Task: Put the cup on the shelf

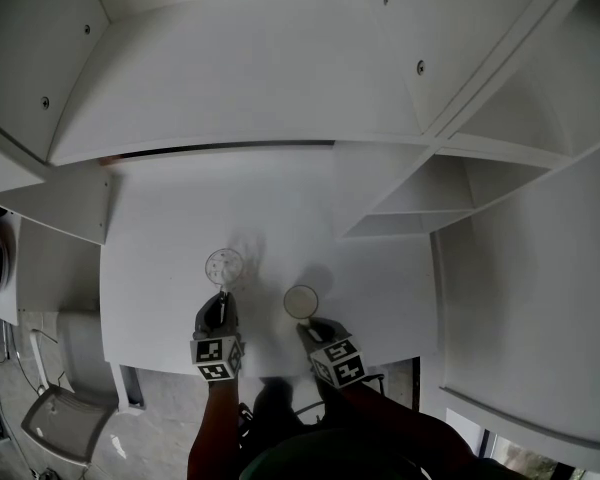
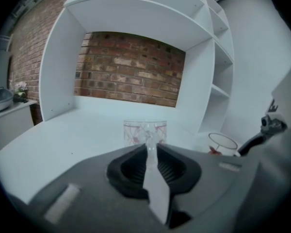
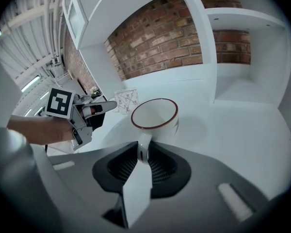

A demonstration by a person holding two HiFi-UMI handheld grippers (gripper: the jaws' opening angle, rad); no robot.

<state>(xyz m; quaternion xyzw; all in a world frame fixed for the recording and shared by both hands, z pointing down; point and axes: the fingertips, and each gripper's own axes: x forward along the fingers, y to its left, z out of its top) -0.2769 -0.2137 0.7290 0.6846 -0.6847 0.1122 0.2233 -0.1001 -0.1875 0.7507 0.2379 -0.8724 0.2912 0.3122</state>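
The right gripper (image 3: pixel 143 152) is clamped on the handle of a white, red-rimmed mug (image 3: pixel 155 115), which sits upright over the tabletop (image 1: pixel 160 248), in front of the shelf (image 3: pixel 242 89) and well short of its open compartments. The left gripper (image 2: pixel 149 147) is closed tight on the near edge of a clear glass (image 2: pixel 136 132) with a red pattern, also upright and farther from the shelf than the mug. Whether either vessel rests on the tabletop or hangs just above it I cannot tell.
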